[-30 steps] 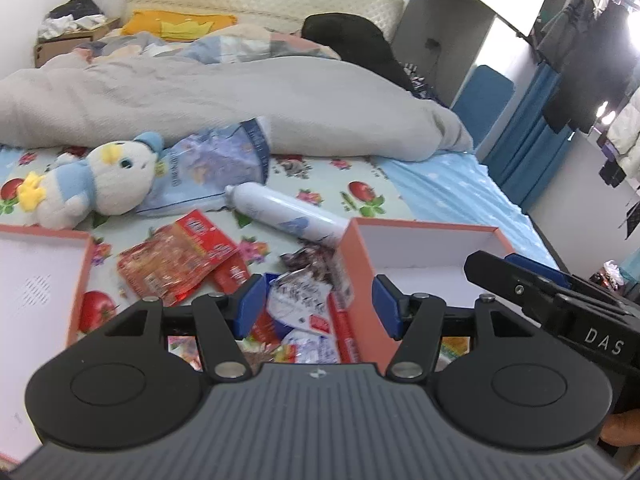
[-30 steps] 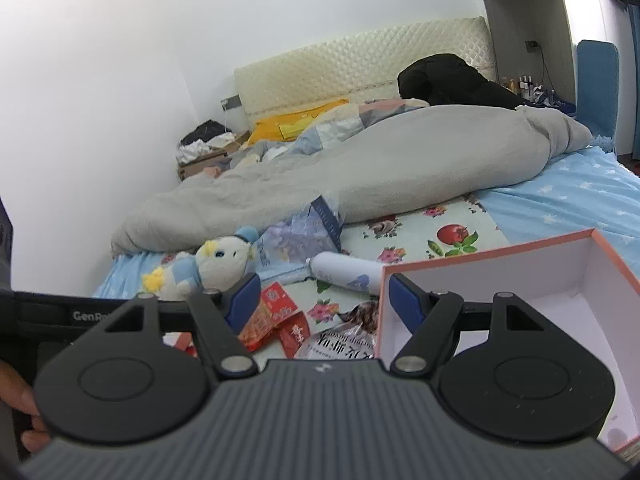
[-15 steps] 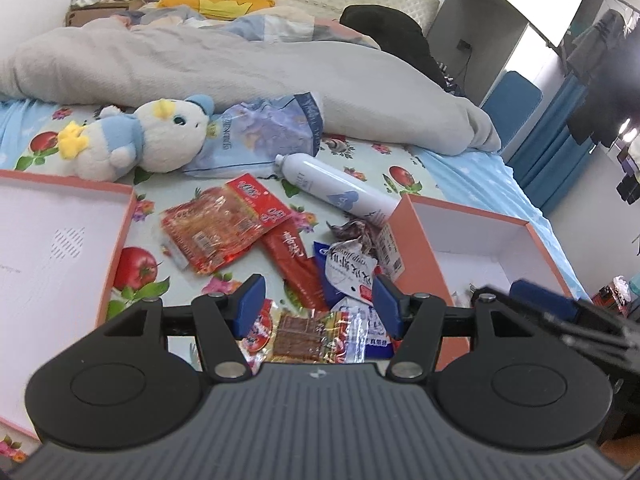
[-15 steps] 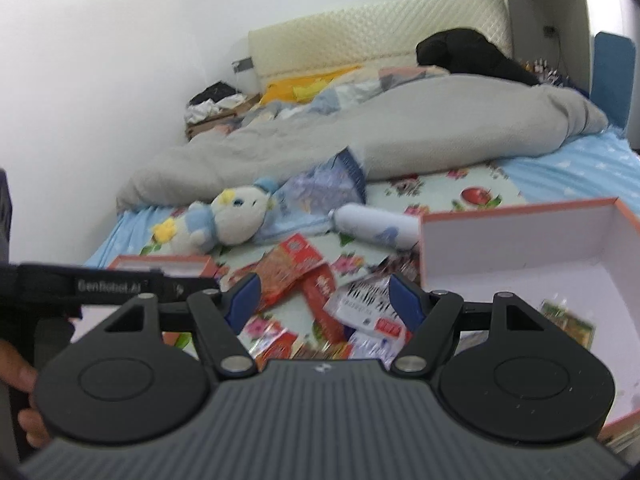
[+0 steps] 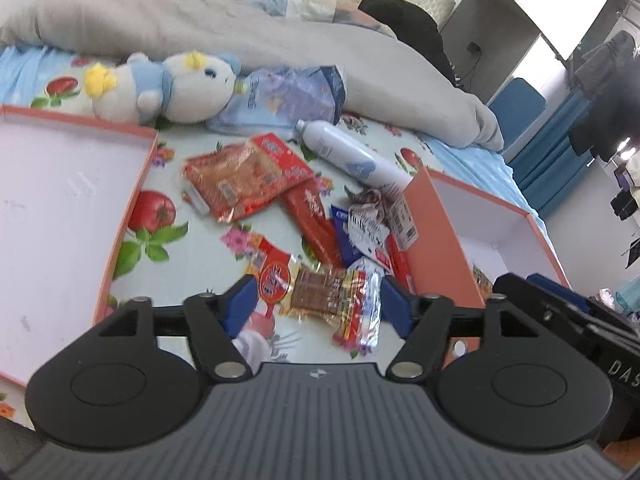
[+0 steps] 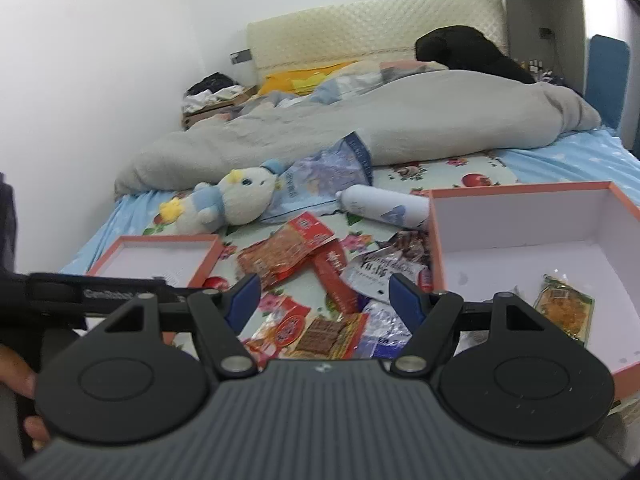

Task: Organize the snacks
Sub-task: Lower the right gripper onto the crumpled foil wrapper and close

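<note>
Both grippers over the snack pile on the bed.
Left gripper (image 5: 314,300) jaws opening, brown clear-wrapped snack pack (image 5: 326,292) between the tips, unpinched. Right gripper (image 6: 324,294) wide, empty. Loose snacks lie between two orange-rimmed boxes; right box (image 6: 520,190) holds one packet (image 6: 564,308).

Bright daylight, motion blur, fisheye warp

Left tool (image 5: 314,306), jaws opening, hovers over clear-wrapped snack packet (image 5: 320,296).

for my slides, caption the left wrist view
Left gripper, jaws opening, above a clear snack pack lying between two orange boxes on a bed.
</note>
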